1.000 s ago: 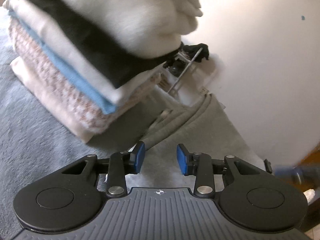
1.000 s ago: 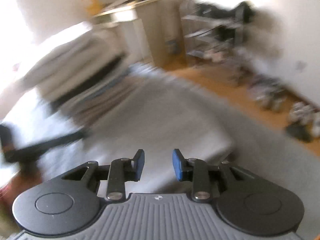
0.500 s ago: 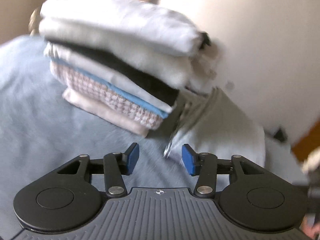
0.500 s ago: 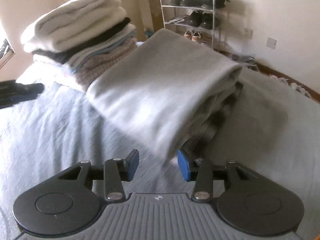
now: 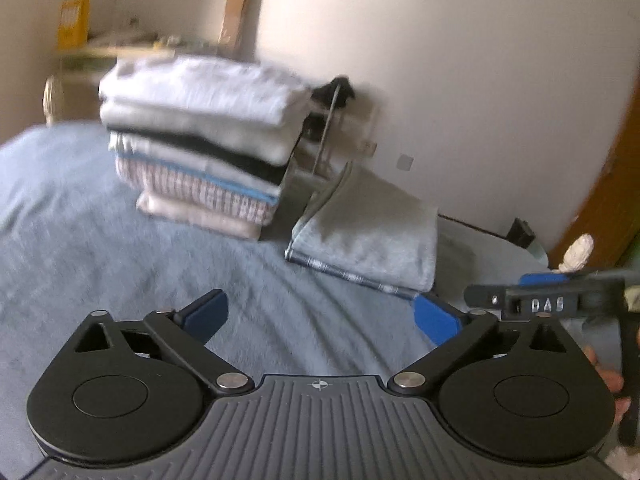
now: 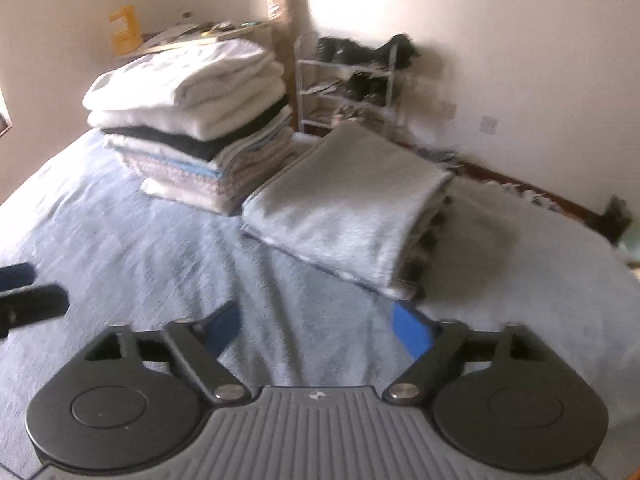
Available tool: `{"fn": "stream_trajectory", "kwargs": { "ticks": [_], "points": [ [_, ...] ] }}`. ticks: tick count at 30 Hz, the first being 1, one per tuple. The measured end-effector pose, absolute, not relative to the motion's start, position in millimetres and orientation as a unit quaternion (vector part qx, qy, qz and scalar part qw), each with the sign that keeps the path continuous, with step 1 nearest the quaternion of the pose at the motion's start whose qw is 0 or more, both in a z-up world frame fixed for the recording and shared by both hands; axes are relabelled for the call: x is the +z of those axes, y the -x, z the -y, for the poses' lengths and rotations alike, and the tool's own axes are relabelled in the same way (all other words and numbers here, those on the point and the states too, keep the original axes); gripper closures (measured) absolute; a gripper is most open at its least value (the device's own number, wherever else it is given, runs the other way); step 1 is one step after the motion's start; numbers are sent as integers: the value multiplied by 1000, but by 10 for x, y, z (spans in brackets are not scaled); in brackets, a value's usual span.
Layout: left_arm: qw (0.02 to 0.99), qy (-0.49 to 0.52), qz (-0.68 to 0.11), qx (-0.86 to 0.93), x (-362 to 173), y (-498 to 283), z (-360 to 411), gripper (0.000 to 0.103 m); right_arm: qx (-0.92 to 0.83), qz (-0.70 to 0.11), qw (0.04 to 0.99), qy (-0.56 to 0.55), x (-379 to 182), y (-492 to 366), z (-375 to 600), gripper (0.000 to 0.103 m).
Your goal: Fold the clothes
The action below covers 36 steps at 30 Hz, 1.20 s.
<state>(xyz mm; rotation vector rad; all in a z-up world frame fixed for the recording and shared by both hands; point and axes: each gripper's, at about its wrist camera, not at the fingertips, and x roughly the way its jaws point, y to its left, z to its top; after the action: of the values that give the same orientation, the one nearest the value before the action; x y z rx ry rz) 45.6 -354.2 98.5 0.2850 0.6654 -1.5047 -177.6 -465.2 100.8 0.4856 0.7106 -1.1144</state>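
Observation:
A folded grey garment [image 5: 372, 232] [image 6: 348, 204] lies flat on the blue bedspread [image 5: 120, 248] [image 6: 140, 248], just right of a tall stack of folded clothes [image 5: 200, 140] [image 6: 192, 120] in white, black, blue and pink layers. My left gripper [image 5: 320, 314] hangs above the bedspread, short of the garment. Its jaws are opening wide with nothing between them. My right gripper [image 6: 320, 326] is also back from the garment's near edge, jaws opening, with only bedspread between them. The right gripper [image 5: 552, 300] shows at the right edge of the left wrist view.
A metal shoe rack [image 6: 352, 88] stands against the white wall behind the bed. A wooden shelf with papers and a yellow box [image 6: 124, 32] sits behind the stack. A wooden door frame [image 5: 600, 184] is at the far right.
Both grippers pulled back and up from the grey garment and spread their jaws wide. The garment, close under them half a second ago, now lies free beside the stack.

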Motion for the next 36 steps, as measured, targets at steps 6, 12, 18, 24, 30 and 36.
{"fn": "stream_trajectory", "kwargs": {
  "ticks": [6, 12, 18, 24, 30, 36],
  "points": [
    [657, -155, -302, -673, 879, -188, 3525, 0, -583, -325, 709, -229, 1060, 1898, 4445, 0],
    [649, -157, -300, -681, 820, -65, 3515, 0, -606, -302, 703, -218, 1128, 2043, 4375, 0],
    [676, -165, -309, -648, 814, 22, 3549, 0, -596, -330, 703, -203, 1098, 1990, 4434, 0],
    [680, -180, -325, -632, 737, 104, 3618, 0, -602, -341, 693, -203, 991, 1980, 4555, 0],
    [671, -171, -352, -630, 701, 154, 3646, 0, -602, -349, 686, -210, 921, 2059, 4587, 0],
    [676, -215, -323, -626, 724, 318, 3651, 0, -593, -360, 687, -215, 874, 2062, 4590, 0]
  ]
}}
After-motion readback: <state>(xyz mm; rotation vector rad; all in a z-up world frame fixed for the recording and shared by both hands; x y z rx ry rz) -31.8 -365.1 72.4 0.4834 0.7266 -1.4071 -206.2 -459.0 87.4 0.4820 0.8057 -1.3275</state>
